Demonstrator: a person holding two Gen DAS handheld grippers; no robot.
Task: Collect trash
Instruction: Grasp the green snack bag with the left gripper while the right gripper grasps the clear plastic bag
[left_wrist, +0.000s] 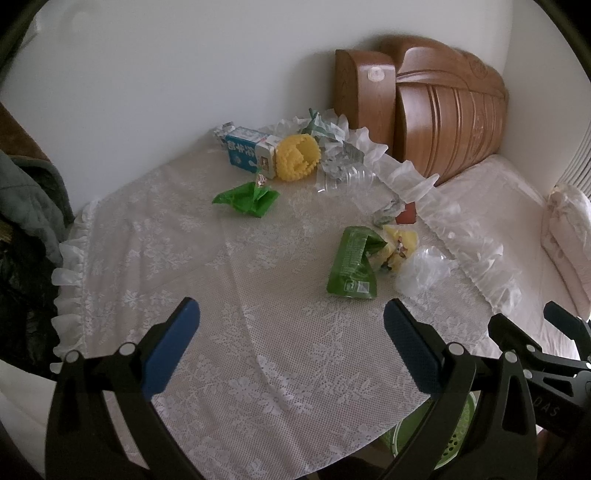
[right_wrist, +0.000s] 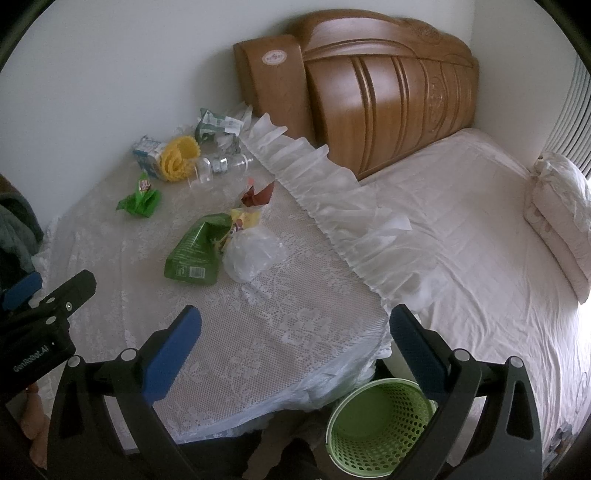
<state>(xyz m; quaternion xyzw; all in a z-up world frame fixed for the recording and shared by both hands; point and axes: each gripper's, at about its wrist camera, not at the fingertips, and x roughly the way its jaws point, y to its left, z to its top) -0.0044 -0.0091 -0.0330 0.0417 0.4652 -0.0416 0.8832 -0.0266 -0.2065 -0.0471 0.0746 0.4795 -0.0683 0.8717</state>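
Right now both my left tool (left_wrist: 291, 343) and right tool (right_wrist: 295, 347) hover spread wide and empty above the lace-covered desk (right_wrist: 258, 317). Ahead lie a green wrapper (right_wrist: 195, 251) touching a clear plastic bag (right_wrist: 253, 254), with more trash by the wall. Below the desk's near edge stands a green basket (right_wrist: 376, 428).

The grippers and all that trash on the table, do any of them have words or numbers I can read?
"GenRobot.AI": on the left gripper, seen by the right wrist camera.
"DAS": partial letters on the right gripper's body.
Blue milk carton: large white characters, too blurred to read.
Big green wrapper: barcode and small print, too small to read.
Round sticker on the wooden headboard: unreadable.
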